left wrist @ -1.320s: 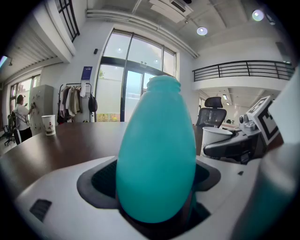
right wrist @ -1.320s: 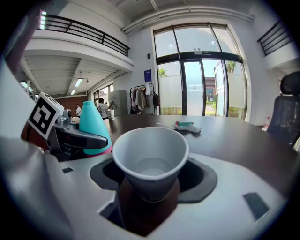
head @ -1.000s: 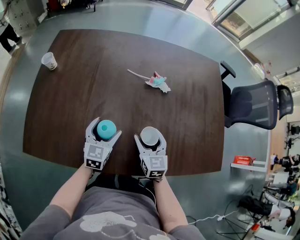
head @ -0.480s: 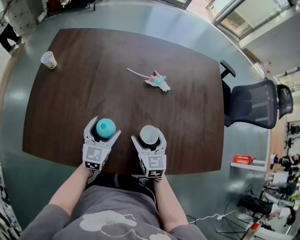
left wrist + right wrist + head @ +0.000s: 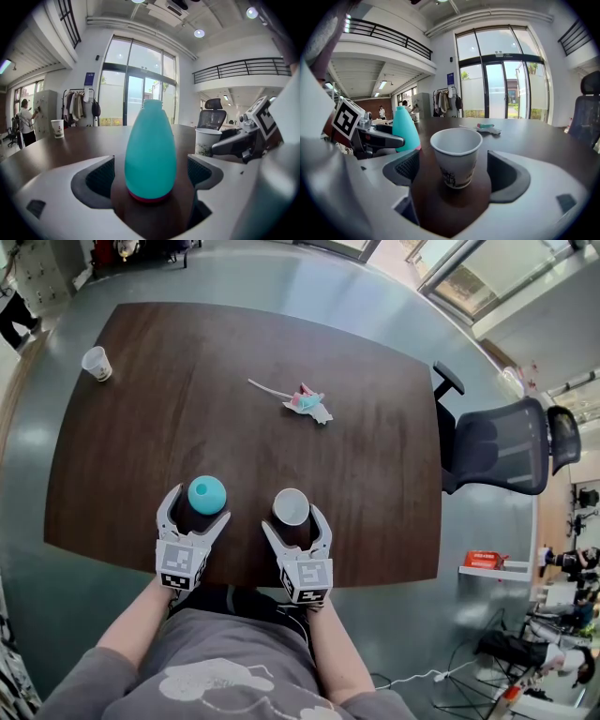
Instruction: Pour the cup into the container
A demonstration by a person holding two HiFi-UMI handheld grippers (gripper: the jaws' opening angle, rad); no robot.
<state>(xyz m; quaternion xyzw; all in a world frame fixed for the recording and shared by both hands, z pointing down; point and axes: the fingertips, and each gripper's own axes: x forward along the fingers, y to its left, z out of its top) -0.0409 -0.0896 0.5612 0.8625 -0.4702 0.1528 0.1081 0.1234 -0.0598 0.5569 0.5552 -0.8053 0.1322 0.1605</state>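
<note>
**Both claws wide open, container and cup standing free between them**

The left gripper (image 5: 196, 510) has its jaws spread wide, and they have just been opening. The teal container (image 5: 150, 154) stands between them, and neither of the dark ribbed pads (image 5: 101, 176) presses on it: bare wood shows on each side. The container is egg-shaped with a narrow neck and a pink ring at its foot. It stands upright on the table (image 5: 234, 427), close to the near edge.

The right gripper (image 5: 294, 525) is likewise spread wide, its jaws also just opened. Between them stands the paper cup (image 5: 456, 157), upright with its mouth up and a faint print on its side. There is a gap between it and the pad on either side, so it is not gripped. It sits just to the right of the container, near the same edge of the table, and each gripper shows at the edge of the other's view.

Both grippers lie low over the near edge, side by side, with the person's forearms (image 5: 141, 624) running back from them.

Farther out, a crumpled wrapper (image 5: 306, 403) with pink and teal bits lies near the middle of the dark wooden top. A second paper cup (image 5: 97, 363) stands at the far left corner, well apart from everything else. A dark office chair (image 5: 506, 448) stands beside the table's right edge.
</note>
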